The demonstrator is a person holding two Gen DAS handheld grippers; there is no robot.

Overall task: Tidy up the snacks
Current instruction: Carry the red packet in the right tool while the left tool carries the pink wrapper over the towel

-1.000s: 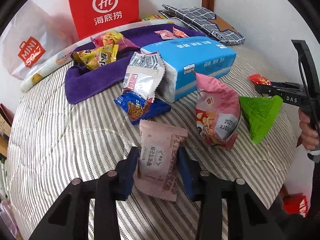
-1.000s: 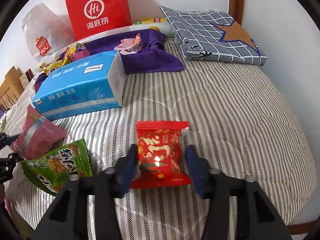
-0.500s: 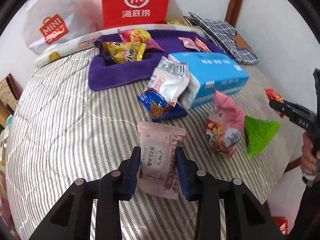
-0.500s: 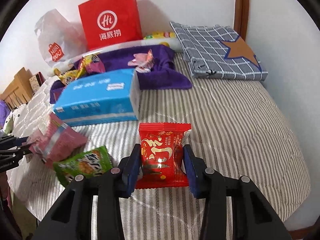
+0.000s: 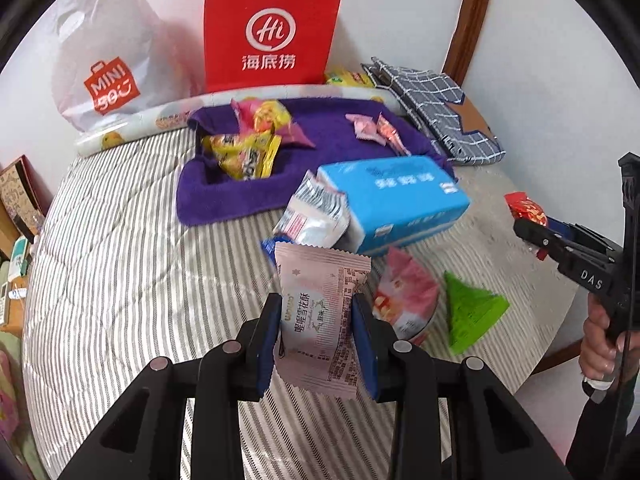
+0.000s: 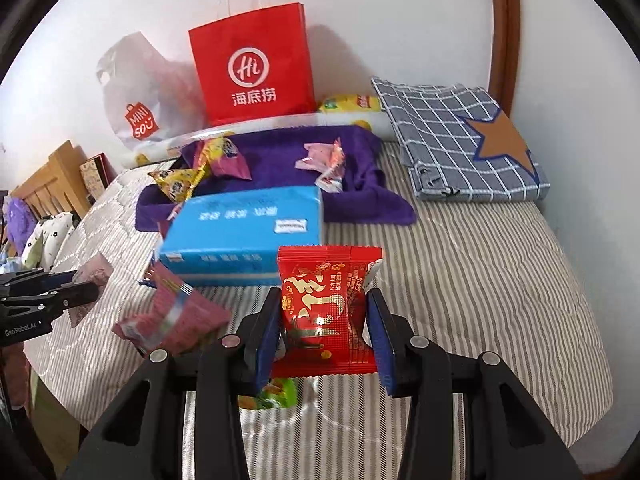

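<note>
My left gripper [image 5: 318, 340] is shut on a pale pink snack packet [image 5: 320, 312], held up off the striped bed cover. My right gripper [image 6: 324, 336] is shut on a red snack packet [image 6: 326, 300], also lifted; it shows at the right edge of the left wrist view [image 5: 528, 210]. A purple towel [image 5: 224, 196] at the back carries yellow packets [image 5: 244, 156] and small pink packets [image 5: 372, 128]. A blue tissue pack [image 5: 392, 200] lies in front of it, with a silver packet [image 5: 316, 216] leaning on it. A pink bag [image 5: 404, 296] and a green bag [image 5: 468, 312] lie loose.
A red paper bag [image 6: 252, 68] and a white plastic bag [image 5: 104, 64] stand against the wall. A folded checked cloth [image 6: 456, 140] lies at the back right. The bed drops off at the near right edge. A hand [image 5: 600, 348] holds the other gripper's handle.
Both grippers have risen with their packets, lifting them off the bed cover. The left view has rolled, so the red bag now sits near the centre top.
</note>
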